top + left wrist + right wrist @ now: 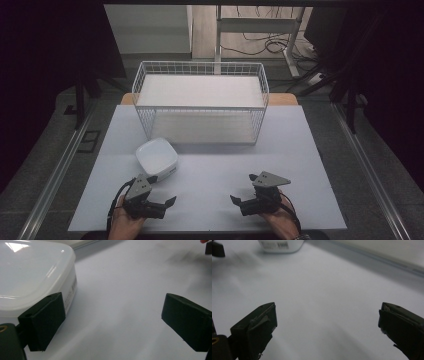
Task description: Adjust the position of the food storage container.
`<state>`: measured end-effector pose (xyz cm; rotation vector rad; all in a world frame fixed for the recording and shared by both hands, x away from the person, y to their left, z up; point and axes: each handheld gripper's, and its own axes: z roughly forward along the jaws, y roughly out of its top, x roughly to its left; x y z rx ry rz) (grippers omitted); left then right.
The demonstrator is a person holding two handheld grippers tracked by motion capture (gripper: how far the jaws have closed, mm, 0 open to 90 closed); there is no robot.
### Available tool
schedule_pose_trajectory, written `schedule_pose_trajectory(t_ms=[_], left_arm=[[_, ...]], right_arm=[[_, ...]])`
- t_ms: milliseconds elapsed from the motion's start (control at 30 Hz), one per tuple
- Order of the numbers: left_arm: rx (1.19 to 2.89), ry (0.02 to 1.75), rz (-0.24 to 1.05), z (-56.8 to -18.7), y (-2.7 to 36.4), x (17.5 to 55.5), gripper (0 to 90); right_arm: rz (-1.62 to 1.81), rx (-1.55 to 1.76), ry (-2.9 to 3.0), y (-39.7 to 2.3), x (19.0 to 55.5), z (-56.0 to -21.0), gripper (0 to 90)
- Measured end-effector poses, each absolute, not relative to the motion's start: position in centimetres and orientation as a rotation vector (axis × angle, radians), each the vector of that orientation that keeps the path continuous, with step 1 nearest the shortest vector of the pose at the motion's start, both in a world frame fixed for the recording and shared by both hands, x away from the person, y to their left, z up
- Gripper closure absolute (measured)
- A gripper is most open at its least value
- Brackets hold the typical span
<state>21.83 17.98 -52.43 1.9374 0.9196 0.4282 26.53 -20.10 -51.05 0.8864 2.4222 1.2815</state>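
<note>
White container (157, 158) on pale grey table (280, 165)

White lidded square container (157, 158) sits flat, front of wire basket (200, 102).

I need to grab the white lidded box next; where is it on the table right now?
In the high view the white lidded box sits left of centre, just in front of the wire basket and just beyond the left gripper.
</note>
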Motion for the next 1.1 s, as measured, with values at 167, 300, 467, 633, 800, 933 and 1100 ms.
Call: schedule_pose_trajectory(t_ms=[167,300,467,633,800,933,1100], left_arm=[[1.922,0.924,0.393,-52.3,18.2,21.9,6.7],[1.913,0.928,0.35,-52.2,18.3,22.1,7.3],[1.92,0.941,0.333,-52.1,18.2,22.1,4.0],[1.914,0.969,0.318,-51.7,18.4,22.3,1.6],[1.894,0.959,0.327,-50.8,19.1,22.6,3.2],[1.891,0.968,0.34,-50.4,19.6,23.0,8.5],[1.856,0.984,0.342,-49.6,20.8,23.9,26.7]], right_arm=[[1.223,0.878,2.441,-20.0,26.7,-51.2,1.9],[1.203,0.865,2.44,-20.0,26.8,-51.3,1.9],[1.214,0.9,2.436,-20.2,27.0,-51.3,1.9],[1.232,0.929,2.431,-20.2,26.9,-51.2,2.0],[1.243,0.951,2.425,-20.3,27.0,-51.1,2.0],[1.245,0.952,2.424,-20.3,26.9,-51.0,1.9],[1.245,0.948,2.426,-20.2,26.9,-51.1,2.0]])
